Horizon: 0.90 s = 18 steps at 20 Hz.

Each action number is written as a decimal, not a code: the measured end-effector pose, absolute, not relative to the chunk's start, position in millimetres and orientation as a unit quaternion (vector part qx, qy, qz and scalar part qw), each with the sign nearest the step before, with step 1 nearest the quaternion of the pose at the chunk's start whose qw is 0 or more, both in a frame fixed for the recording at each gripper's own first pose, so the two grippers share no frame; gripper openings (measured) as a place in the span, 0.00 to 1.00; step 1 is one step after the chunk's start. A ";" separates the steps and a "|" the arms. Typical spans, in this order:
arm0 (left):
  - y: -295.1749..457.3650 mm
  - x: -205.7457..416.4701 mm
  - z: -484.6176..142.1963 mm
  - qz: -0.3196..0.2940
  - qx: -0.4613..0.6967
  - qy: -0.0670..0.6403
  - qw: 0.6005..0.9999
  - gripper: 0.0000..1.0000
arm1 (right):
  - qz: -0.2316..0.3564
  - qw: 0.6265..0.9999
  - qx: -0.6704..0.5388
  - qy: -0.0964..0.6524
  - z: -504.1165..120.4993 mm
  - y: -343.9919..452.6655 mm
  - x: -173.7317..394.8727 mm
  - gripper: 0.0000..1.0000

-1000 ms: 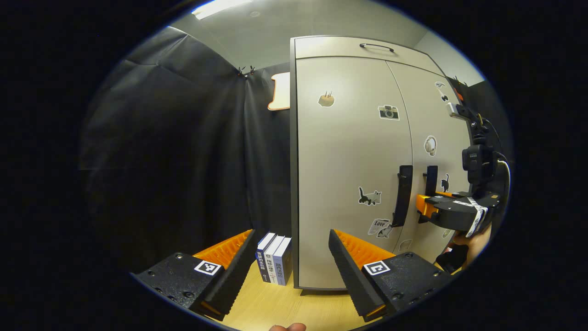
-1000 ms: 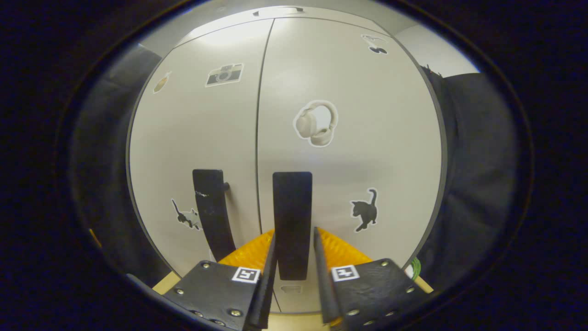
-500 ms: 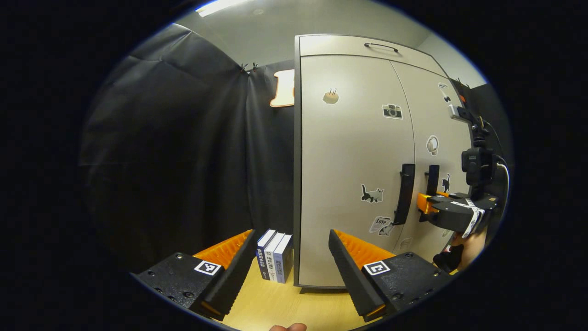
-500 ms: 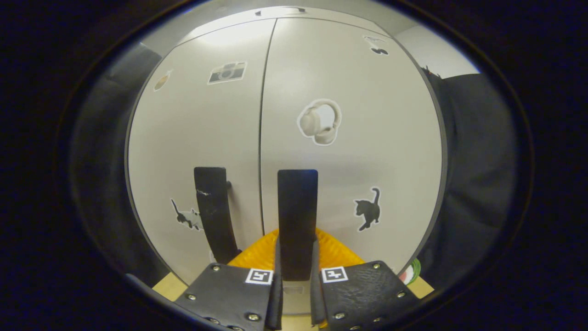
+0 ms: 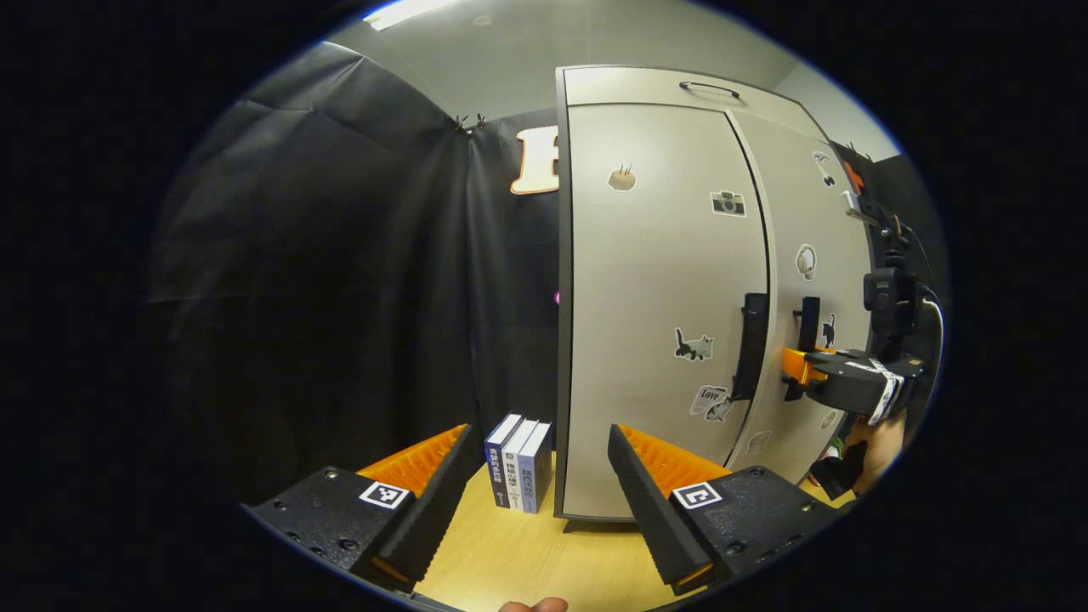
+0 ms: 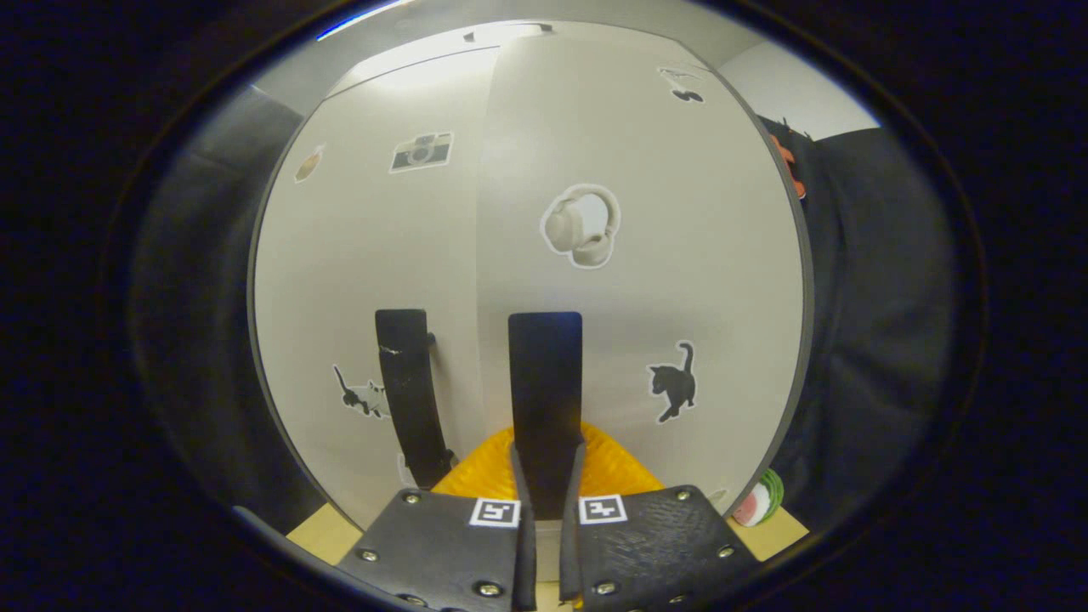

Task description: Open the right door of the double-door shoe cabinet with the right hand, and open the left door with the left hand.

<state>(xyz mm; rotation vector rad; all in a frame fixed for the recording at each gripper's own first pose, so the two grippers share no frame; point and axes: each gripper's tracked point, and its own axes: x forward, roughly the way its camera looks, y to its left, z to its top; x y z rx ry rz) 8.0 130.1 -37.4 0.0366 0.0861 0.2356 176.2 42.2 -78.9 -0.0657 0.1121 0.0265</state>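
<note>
Wood floor [image 5: 518, 557]: cabinet [image 5: 663, 340], 3 books [image 5: 519, 463].

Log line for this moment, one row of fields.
right gripper: shut on right door handle | right door: slightly ajar | left gripper: open, off left door handle

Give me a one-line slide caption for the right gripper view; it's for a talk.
Right gripper shut on the right door handle of the sticker-covered shoe cabinet, left door handle free.
</note>
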 end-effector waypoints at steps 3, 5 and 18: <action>124.8 3.3 -39.4 0.114 0.020 0.044 0.992 0.97 | 0.023 0.998 -0.035 0.056 -77.7 37.0 161.7 0.11; 118.8 1.0 -41.7 0.108 0.018 0.048 0.993 0.97 | 0.027 0.997 -0.034 0.058 -77.0 35.6 156.4 0.11; 97.9 -3.0 -55.7 0.095 0.025 0.068 0.993 0.97 | 0.093 0.992 -0.043 0.068 -72.9 18.2 119.3 0.11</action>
